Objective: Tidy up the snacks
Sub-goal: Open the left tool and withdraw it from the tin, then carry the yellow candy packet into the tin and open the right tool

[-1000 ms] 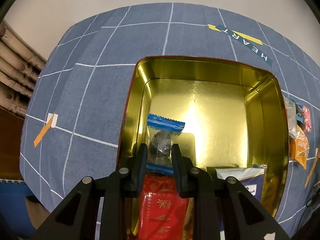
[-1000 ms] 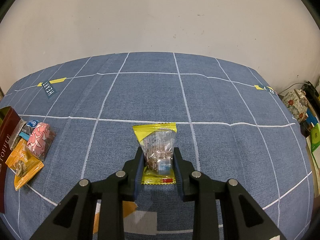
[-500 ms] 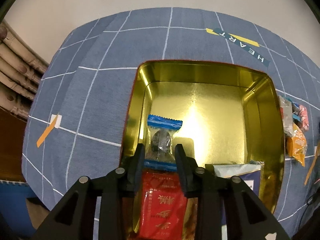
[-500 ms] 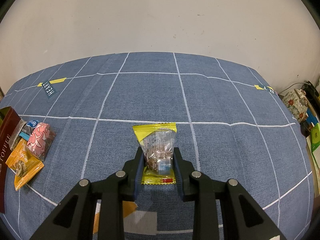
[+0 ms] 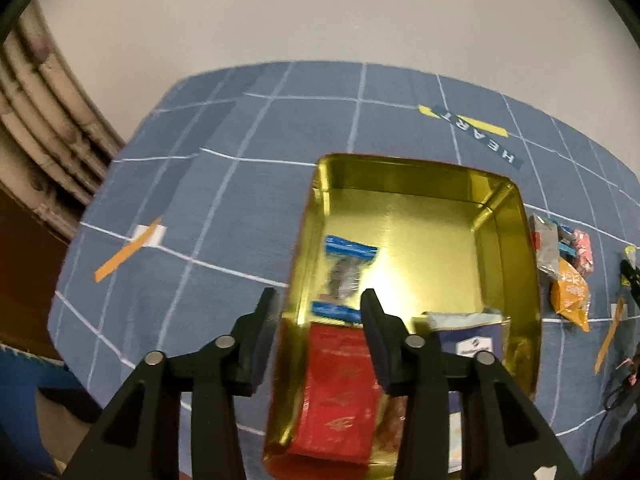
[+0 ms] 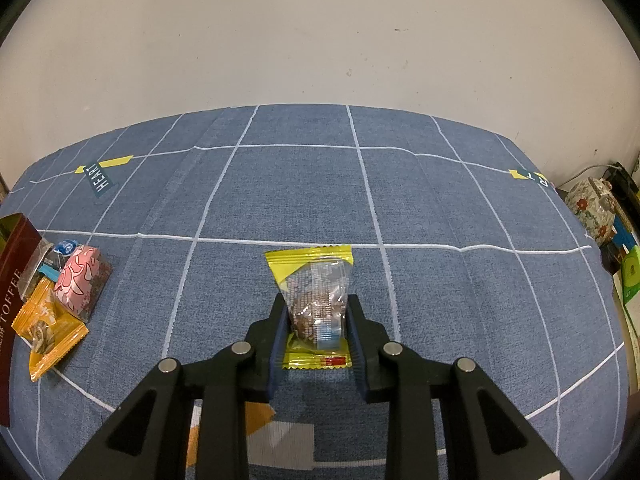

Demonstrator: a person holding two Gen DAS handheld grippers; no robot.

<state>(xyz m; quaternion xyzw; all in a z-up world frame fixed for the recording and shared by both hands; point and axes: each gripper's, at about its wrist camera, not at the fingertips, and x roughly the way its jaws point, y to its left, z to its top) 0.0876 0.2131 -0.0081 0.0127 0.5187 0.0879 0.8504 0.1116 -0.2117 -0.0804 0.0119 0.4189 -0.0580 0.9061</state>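
Now the blue-ended snack packet is released inside the gold tin as the left gripper, apparently emptied, is opened and lifted away, while the yellow packet is kept clamped by the right gripper.

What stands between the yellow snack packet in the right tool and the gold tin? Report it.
The right tool is shut on the yellow packet. Toward the tin at the left edge lies a small pile of loose snacks beside its wall; otherwise bare blue cloth. Lifted over the pile, nothing visible blocks it.
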